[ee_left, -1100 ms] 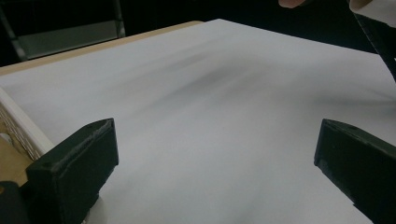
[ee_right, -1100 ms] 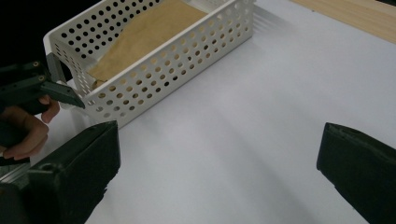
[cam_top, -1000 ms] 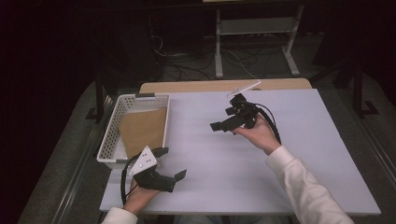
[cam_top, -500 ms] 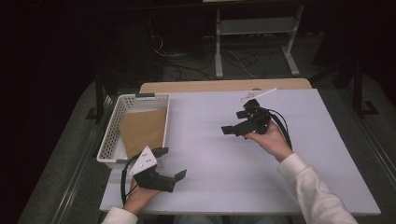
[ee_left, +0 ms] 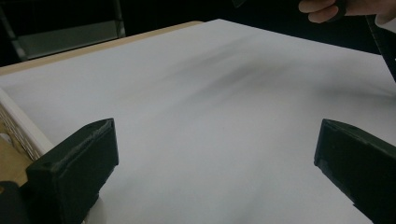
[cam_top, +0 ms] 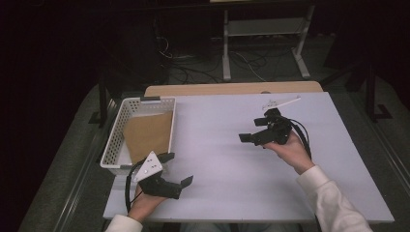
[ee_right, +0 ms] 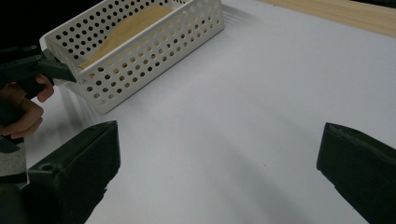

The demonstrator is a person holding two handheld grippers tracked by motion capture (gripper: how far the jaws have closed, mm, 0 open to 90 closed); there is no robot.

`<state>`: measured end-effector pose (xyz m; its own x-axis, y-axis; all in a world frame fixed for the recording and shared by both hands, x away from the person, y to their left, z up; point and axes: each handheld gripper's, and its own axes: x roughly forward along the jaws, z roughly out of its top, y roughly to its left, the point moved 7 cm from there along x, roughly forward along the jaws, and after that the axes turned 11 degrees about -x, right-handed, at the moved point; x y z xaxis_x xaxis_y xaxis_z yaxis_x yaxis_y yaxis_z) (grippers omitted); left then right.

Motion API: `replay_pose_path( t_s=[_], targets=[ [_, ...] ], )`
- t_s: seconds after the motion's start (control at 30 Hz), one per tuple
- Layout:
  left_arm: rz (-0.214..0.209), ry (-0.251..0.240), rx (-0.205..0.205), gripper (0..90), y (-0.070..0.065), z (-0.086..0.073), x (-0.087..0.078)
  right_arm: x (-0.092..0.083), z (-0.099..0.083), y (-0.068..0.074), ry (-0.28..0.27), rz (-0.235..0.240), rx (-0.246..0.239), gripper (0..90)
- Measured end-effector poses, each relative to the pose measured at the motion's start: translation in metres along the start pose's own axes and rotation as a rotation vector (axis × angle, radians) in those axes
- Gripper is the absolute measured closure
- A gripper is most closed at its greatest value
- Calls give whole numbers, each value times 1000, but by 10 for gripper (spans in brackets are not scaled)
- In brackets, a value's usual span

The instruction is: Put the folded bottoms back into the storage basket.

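Observation:
My left gripper (cam_top: 178,168) rests near the front left corner of the white table (cam_top: 217,164), just in front of a white perforated basket (cam_top: 113,140). It is open; in the left gripper view (ee_left: 215,158) only bare tabletop lies between the jaws. My right gripper (cam_top: 251,129) is held above the table's right half, pointing left toward the basket, and is open with nothing in it (ee_right: 217,163). A brown flat sheet (cam_top: 147,133) lies inside the basket (ee_right: 154,51). The right gripper view shows that sheet (ee_right: 126,25) too.
A thin white piece (cam_top: 280,102) lies near the table's far edge, behind the right gripper. A wooden board (cam_top: 232,89) runs along the far side. Beyond it stand a metal frame (cam_top: 261,29) and floor cables.
The right gripper has moved to the right and a little nearer to the person, still open. The left gripper has stayed where it was.

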<state>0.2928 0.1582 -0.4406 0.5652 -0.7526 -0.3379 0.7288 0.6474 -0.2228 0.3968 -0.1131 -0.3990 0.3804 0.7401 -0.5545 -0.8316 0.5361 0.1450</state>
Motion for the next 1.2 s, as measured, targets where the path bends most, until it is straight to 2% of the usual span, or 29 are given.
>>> replay_pose_path(
  t_s=[0.3, 0.7, 1.0, 1.2],
  targets=[
    [0, 0, 1, 1, 0, 0, 0, -13, -13, 1, -18, -22, -2, 0],
    [1, 1, 4, 1, 0, 0, 0, -29, -43, -1, -30, -70, 10, 0],
    [2, 0, 3, 1, 0, 0, 0, -44, -70, 0, -69, -125, 20, 0],
    [3, 0, 2, 1, 0, 0, 0, -52, -85, 0, -84, -144, 29, 0]
  ],
)
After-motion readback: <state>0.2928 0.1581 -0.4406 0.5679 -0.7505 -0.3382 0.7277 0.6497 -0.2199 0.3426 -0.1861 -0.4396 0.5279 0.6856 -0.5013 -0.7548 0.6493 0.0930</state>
